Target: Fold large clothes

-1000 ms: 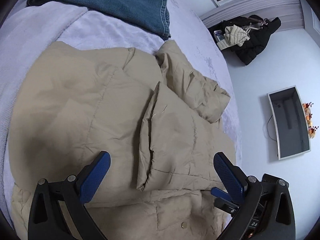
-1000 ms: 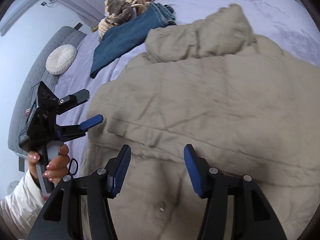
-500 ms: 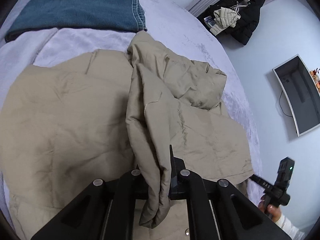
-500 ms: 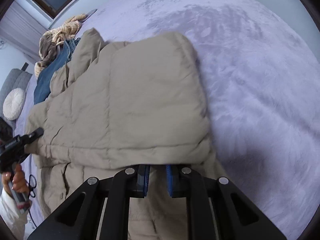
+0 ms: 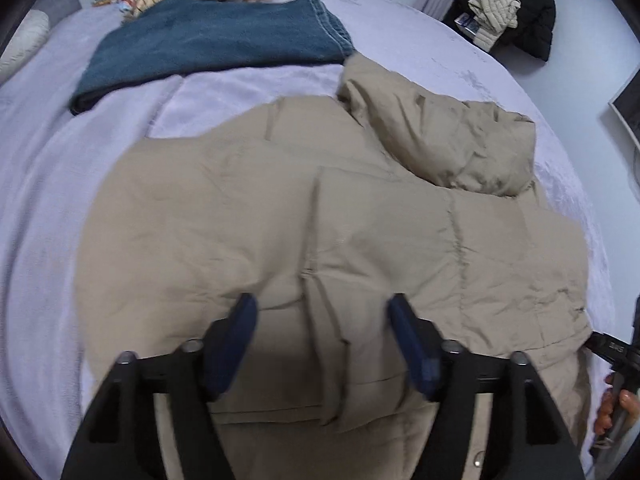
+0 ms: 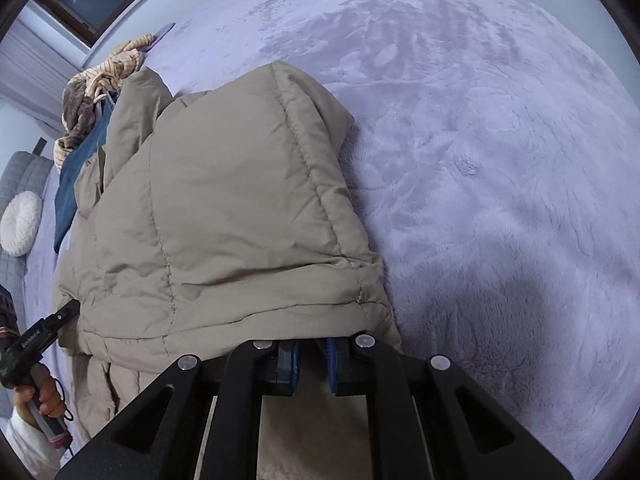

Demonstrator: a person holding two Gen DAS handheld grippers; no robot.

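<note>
Left gripper point(image 5: 320, 344): released, centre bottom; you hover over the laid fold.
Right gripper point(image 6: 311, 364): clenched on beige quilted puffer jacket point(image 6: 224, 220) edge, keeping it aligned.

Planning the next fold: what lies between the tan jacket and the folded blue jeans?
Left wrist view: only a bare strip of lavender blanket separates most of the tan jacket from the blue jeans; the hood nearly reaches the jeans' hem.
</note>
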